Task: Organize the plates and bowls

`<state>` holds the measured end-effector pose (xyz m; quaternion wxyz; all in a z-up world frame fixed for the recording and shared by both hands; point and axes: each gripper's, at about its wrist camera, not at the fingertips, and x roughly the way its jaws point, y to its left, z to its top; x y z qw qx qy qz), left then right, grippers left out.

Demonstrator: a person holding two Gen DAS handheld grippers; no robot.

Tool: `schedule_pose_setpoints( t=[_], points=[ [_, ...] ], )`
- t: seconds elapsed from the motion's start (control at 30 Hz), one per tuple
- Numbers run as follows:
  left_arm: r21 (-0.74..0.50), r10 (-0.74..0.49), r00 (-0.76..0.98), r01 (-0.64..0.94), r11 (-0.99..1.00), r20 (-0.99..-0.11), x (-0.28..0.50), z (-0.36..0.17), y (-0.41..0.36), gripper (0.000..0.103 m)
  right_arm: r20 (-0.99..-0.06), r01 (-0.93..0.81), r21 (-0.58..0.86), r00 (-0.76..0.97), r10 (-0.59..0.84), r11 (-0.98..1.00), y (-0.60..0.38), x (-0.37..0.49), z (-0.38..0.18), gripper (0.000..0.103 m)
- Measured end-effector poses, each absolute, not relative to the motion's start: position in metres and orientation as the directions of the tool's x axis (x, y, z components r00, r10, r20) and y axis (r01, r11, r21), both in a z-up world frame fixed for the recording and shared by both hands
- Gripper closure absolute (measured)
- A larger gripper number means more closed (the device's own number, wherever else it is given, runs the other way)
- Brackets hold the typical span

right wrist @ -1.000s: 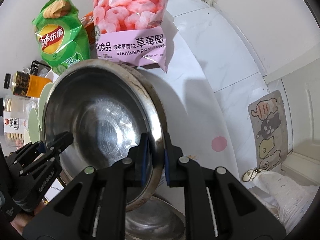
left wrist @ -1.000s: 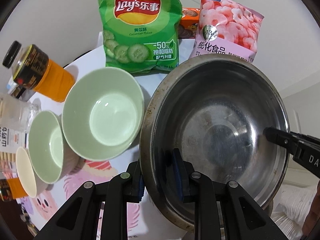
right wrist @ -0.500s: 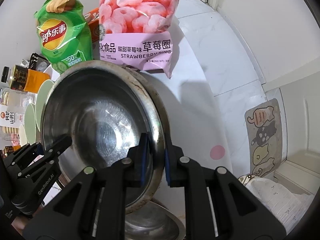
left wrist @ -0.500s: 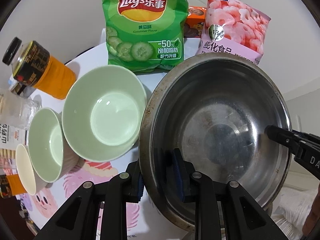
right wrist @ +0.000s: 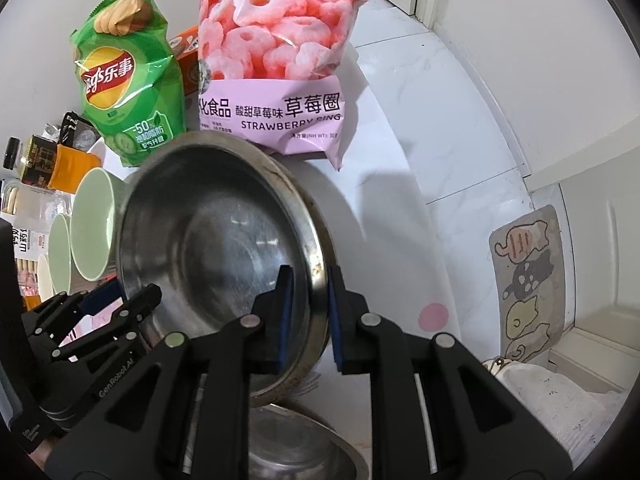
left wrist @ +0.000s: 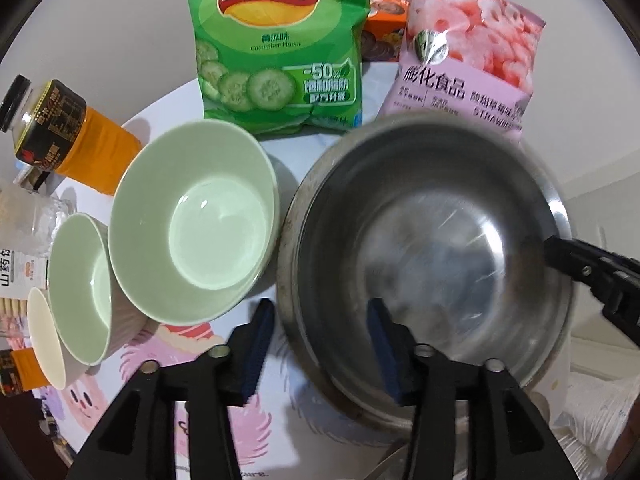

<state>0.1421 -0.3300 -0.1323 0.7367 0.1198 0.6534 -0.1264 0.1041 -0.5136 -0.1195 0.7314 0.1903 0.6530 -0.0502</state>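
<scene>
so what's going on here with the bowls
A person with a gripper in each hand is sorting dishes on a table. Both the left gripper and the right gripper have opened their jaws around the rim of a big steel bowl, which sits tilted over another steel bowl beneath it. Three nested green and cream bowls wait to the left, with snack bags behind.

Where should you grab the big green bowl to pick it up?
Grip the large pale green ceramic bowl by its thin rim, on the near edge facing the left hand-held gripper, one finger inside and one outside. It sits upright and open, too wide to span.
</scene>
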Motion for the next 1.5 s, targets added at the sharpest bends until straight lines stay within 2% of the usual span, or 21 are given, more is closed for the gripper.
schedule_pose_setpoints(
  t=[0.03, 0.07, 0.13, 0.2, 0.27, 0.3, 0.33, 0.4, 0.5, 0.93, 1.23, 1.5],
  points=[
    [0.004, -0.040, 0.121, 0.343, 0.939, -0.992, 0.142, -0.130, -0.331, 0.043, -0.975, 0.323, 0.211, 0.142, 0.173, 0.922, -0.513, 0.105, -0.119, 0.069],
    [-0.007, -0.053, 0.125, 0.344, 0.939, -0.991, 0.141, -0.128, -0.330, 0.036, -0.975, 0.325, 0.210, 0.138, 0.173, 0.922, -0.513, 0.105, -0.120, 0.062],
    [-0.039, -0.084, 0.117, 0.346, 0.937, -0.990, 0.141, -0.125, -0.329, 0.029, -0.975, 0.334, 0.216, 0.128, 0.183, 0.917, -0.512, 0.104, -0.124, 0.043],
    [-0.050, -0.095, 0.118, 0.341, 0.939, -0.988, 0.140, -0.120, -0.329, 0.026, -0.971, 0.347, 0.231, 0.135, 0.196, 0.909, -0.513, 0.100, -0.125, 0.038],
    [-0.059, -0.106, 0.120, 0.341, 0.938, -0.987, 0.138, -0.116, -0.328, 0.019, -0.969, 0.354, 0.241, 0.142, 0.203, 0.904, -0.512, 0.098, -0.124, 0.031],
    [-0.065, -0.112, 0.118, 0.344, 0.937, -0.987, 0.135, -0.113, -0.327, 0.017, -0.968, 0.357, 0.243, 0.147, 0.203, 0.902, -0.512, 0.097, -0.123, 0.023],
    [-0.073, -0.119, 0.111, 0.348, 0.935, -0.987, 0.135, -0.112, -0.328, 0.014, -0.967, 0.359, 0.246, 0.153, 0.203, 0.901, -0.512, 0.096, -0.121, 0.017],
    [-0.084, -0.128, 0.101, 0.355, 0.931, -0.987, 0.132, -0.105, -0.322, 0.002, -0.965, 0.364, 0.252, 0.167, 0.203, 0.897, -0.511, 0.092, -0.117, 0.013],
    [-0.085, -0.138, 0.122, 0.365, 0.927, -0.983, 0.123, -0.093, -0.322, 0.000, -0.963, 0.369, 0.253, 0.182, 0.197, 0.894, -0.508, 0.087, -0.108, 0.001],
    [-0.109, -0.185, 0.155, 0.406, 0.908, -0.970, 0.069, -0.045, -0.267, 0.000, -0.961, 0.392, 0.243, 0.225, 0.163, 0.888, -0.482, 0.036, -0.063, 0.001],
    [-0.122, -0.203, 0.135, 0.451, 0.884, -0.970, 0.027, -0.053, -0.247, 0.000, -0.969, 0.398, 0.218, 0.199, 0.148, 0.891, -0.443, -0.016, -0.048, 0.000],
    [-0.125, -0.202, 0.086, 0.541, 0.832, -0.976, -0.004, -0.063, -0.257, 0.000, -0.970, 0.513, 0.232, 0.181, 0.160, 0.826, -0.439, -0.062, -0.061, 0.000]
  ],
)
